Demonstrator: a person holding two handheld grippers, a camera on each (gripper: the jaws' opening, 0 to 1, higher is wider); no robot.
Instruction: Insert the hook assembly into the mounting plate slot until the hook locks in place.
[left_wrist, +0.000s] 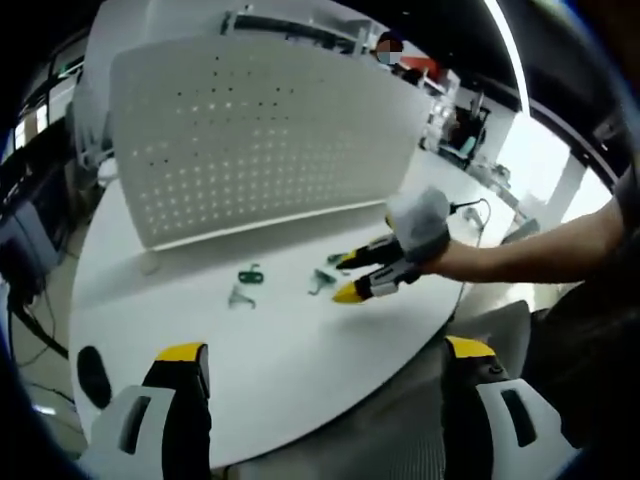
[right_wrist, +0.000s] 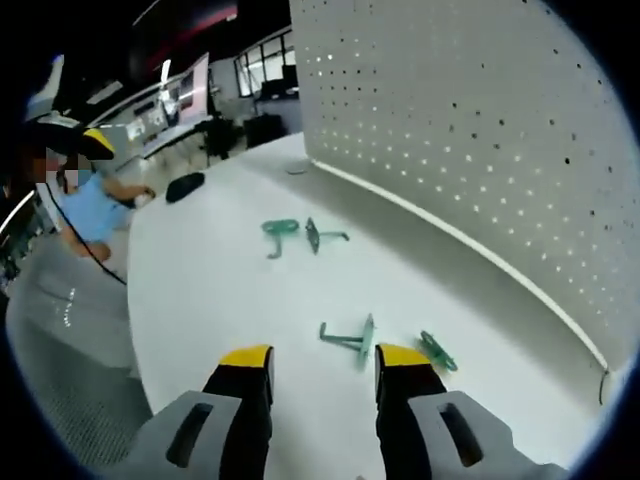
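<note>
Several small green hook parts lie on the white table (left_wrist: 300, 370). In the left gripper view one pair, a hook (left_wrist: 249, 272) and a plate piece (left_wrist: 240, 297), lies left of another hook (left_wrist: 322, 282). The white perforated mounting panel (left_wrist: 260, 140) stands upright behind them. My left gripper (left_wrist: 325, 350) hangs open over the table's near edge, well short of the parts. My right gripper (left_wrist: 346, 278), held by a gloved hand, is open and low beside the right-hand hook. In the right gripper view a hook (right_wrist: 350, 340) and a clip (right_wrist: 437, 350) lie just ahead of that open gripper (right_wrist: 325, 356).
Two more green pieces (right_wrist: 281, 230) lie farther out, in front of the panel (right_wrist: 480, 130). A black oval object (right_wrist: 185, 186) rests near the table's far edge. A person in blue (right_wrist: 90, 210) is beyond the table. The person's arm (left_wrist: 540, 250) reaches in from the right.
</note>
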